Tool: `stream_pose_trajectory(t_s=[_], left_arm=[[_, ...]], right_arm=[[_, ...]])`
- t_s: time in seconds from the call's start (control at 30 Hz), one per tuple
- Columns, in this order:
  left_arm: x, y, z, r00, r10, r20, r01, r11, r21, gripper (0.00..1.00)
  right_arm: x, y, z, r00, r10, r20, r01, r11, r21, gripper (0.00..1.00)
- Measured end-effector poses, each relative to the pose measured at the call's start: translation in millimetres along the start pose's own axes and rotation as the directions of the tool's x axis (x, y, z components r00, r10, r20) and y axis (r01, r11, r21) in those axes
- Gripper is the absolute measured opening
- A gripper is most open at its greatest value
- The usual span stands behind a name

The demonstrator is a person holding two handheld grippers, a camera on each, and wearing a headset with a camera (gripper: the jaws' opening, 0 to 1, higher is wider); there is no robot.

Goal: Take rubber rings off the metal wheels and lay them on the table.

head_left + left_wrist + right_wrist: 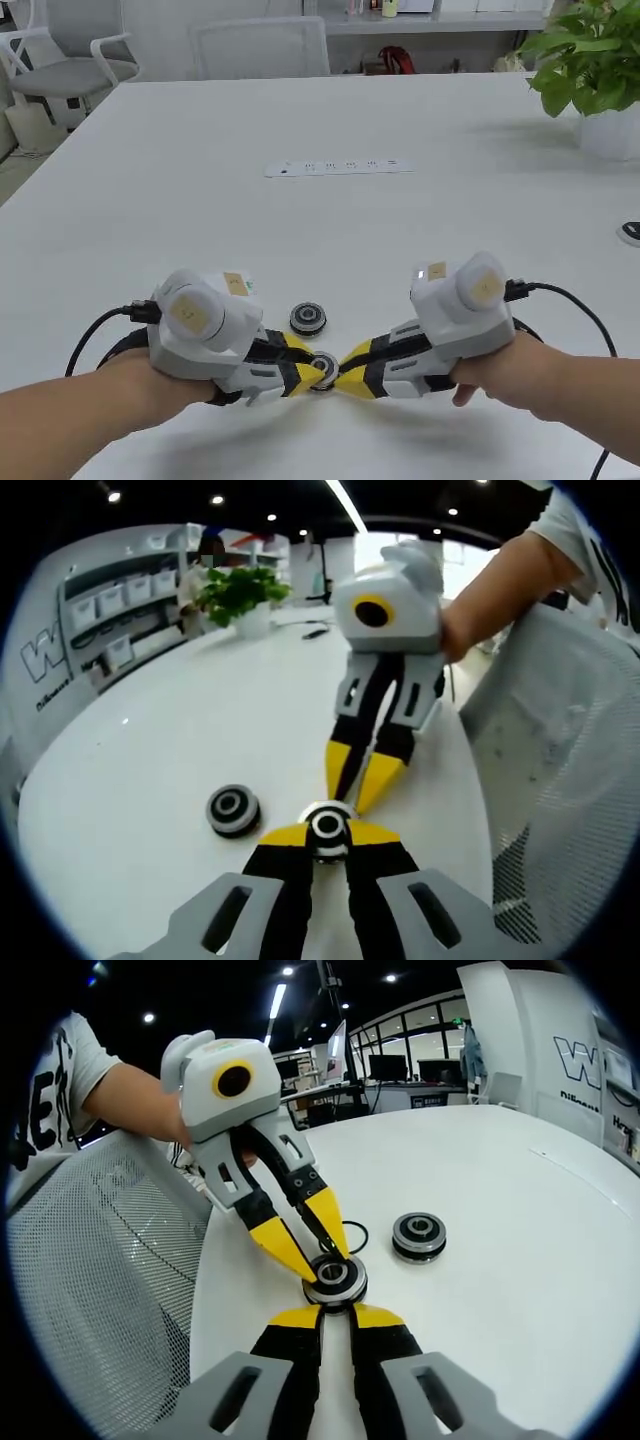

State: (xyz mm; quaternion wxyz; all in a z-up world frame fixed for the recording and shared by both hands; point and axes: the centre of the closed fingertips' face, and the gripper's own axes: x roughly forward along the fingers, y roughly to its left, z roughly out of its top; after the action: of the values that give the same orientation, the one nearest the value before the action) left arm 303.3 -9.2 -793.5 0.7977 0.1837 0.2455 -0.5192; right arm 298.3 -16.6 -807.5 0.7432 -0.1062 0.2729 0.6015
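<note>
Metal wheel (322, 370): small, round and silver, with a dark hub and a black rubber band on the rim. It is low over the near edge of the white tabletop (400, 250), and I cannot tell whether it is resting there or just lifted.
Left hand-held gripper (305, 375): grey body with yellow tips. The jaws are drawn in tight on the metal wheel, one tip on each flank, as seen in the left gripper view.
Right hand-held gripper (345, 378): comes in from the opposite side, jaws nearly together and tips against the wheel's rim. Whether they have bitten the rubber, I cannot tell.
Key relation: the wheel sits dead ahead of both sets of tips, pinned between them. The grippers face each other nose to nose. The wheel lies flat, axle roughly upright. Neither hand is nearer.
Next move, my guess: left holds steady while right peels the band outward along its own line.
Second metal wheel (308, 318): black-rimmed, flat on the tabletop just beyond, and free of both grippers.
Loose rubber ring (352, 1233): a thin black loop lying flat beside the work, likely one already off.
</note>
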Motion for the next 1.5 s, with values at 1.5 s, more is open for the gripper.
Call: stream_pose_trajectory(t_s=[1.5], left_arm=[[-0.2, -1.0, -0.3, 0.9998, 0.012, -0.016, -0.012, 1.000, 0.017, 0.11]], right_arm=[[-7.8, -8.4, 14.5, 0.9942, -0.034, 0.102, 0.004, 0.960, 0.282, 0.00]])
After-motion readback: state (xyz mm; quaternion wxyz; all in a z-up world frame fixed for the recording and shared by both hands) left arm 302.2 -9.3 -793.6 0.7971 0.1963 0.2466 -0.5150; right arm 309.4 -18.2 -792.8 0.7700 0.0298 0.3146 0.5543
